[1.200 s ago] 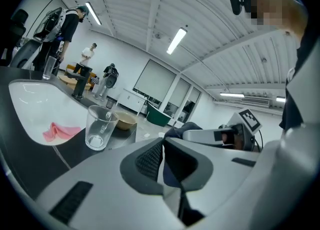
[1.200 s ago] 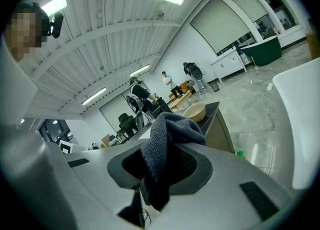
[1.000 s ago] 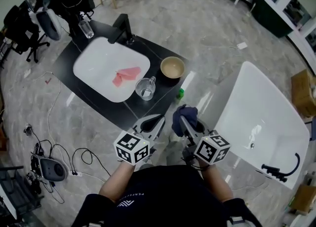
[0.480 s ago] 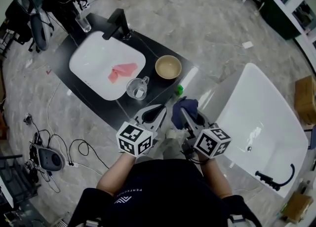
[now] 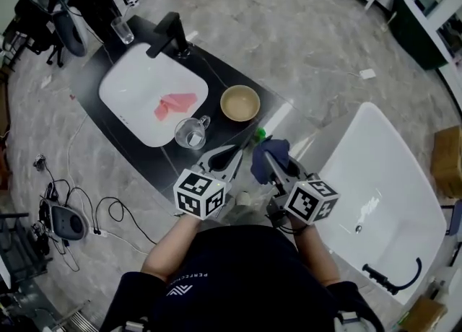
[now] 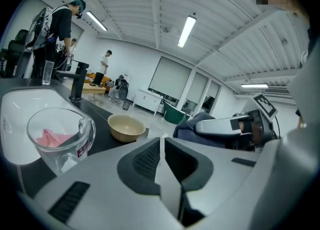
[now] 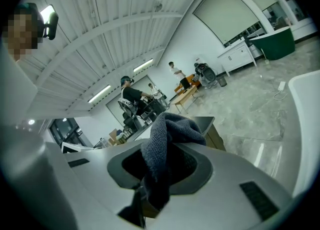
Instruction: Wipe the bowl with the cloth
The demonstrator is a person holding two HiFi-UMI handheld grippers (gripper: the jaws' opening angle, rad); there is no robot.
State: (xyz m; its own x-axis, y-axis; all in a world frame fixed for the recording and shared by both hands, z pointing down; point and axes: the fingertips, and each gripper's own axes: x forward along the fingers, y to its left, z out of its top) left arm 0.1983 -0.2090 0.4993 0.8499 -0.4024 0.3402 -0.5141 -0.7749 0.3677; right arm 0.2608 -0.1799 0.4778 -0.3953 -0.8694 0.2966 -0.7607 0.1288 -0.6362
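The tan bowl (image 5: 240, 102) stands empty on the black counter (image 5: 216, 71), right of the sink; the left gripper view shows the bowl (image 6: 126, 126) ahead. My right gripper (image 5: 268, 159) is shut on a dark blue cloth (image 5: 266, 160), which bunches up between its jaws (image 7: 167, 139). It hangs in front of the counter's near corner, short of the bowl. My left gripper (image 5: 229, 156) is shut with nothing in it, beside the right one, near a glass measuring cup (image 5: 189, 133). Its jaws (image 6: 162, 144) meet with no gap.
A pink cloth (image 5: 173, 105) lies in the white sink (image 5: 133, 71), behind it a black faucet (image 5: 167, 35) and a glass tumbler (image 5: 123, 29). A small green thing (image 5: 260, 135) sits at the counter's corner. A white bathtub (image 5: 375, 179) stands to the right. Cables lie on the floor at left.
Both grippers have moved forward together toward the counter's near edge, closer to the measuring cup and the bowl. The cloth stays held in the right gripper.
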